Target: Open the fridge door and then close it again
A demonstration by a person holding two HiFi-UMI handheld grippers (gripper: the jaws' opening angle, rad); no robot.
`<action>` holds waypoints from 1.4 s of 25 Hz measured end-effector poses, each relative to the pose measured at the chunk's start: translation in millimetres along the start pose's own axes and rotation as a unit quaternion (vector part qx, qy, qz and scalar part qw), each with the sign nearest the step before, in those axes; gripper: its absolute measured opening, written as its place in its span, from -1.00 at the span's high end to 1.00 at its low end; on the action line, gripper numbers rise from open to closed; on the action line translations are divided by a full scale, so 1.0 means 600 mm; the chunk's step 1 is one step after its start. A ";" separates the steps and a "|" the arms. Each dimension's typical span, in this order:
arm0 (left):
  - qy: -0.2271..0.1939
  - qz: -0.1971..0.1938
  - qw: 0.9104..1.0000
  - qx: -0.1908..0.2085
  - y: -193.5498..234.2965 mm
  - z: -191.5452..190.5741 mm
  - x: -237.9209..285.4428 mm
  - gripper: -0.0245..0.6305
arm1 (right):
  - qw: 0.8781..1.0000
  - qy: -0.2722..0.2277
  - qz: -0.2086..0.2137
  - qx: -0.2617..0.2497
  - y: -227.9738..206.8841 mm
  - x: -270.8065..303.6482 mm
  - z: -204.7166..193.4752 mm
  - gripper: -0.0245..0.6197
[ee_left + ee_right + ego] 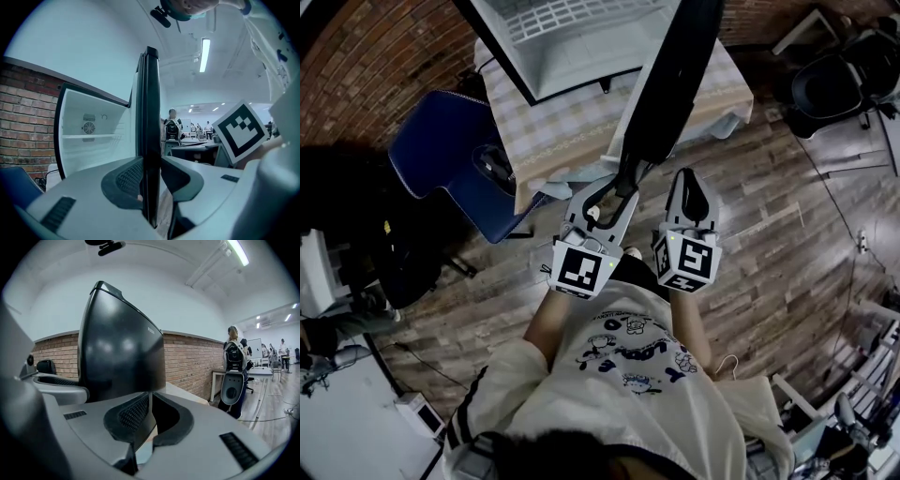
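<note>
A small fridge (pixel 572 28) stands on a cloth-covered table with its white inside (pixel 93 136) showing. Its black door (pixel 670 84) is swung wide open towards me. My left gripper (pixel 614 187) is shut on the door's free edge, which the left gripper view shows edge-on (pixel 151 117) between the two pads. My right gripper (pixel 689 178) sits just right of it, by the door's outer face (pixel 122 352). Its jaws (pixel 150 397) are shut with nothing between them. Whether its tips touch the door I cannot tell.
A blue chair (pixel 455 150) stands left of the table (pixel 572 131), against a brick wall (pixel 384 56). A black chair (pixel 830 84) is at the far right on the wooden floor. A person (pixel 233 357) stands by a white desk (pixel 220 376) further off.
</note>
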State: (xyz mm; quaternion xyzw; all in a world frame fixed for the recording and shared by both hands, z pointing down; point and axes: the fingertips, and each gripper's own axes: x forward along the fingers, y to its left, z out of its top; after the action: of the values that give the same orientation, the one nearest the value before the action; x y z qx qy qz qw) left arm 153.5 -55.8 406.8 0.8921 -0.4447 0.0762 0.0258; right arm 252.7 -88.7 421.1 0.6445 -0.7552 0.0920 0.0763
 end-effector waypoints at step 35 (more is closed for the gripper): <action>-0.009 -0.146 0.989 0.015 -0.294 0.043 0.171 0.63 | 0.983 -0.012 -0.177 0.046 -0.272 -0.134 -0.018 0.79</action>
State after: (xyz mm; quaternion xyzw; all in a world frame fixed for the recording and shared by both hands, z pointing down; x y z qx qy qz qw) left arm 357.8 -33.5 401.3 0.9483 -0.3091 0.0701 0.0191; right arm 426.7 -34.0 419.2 0.7717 -0.6251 0.1041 0.0527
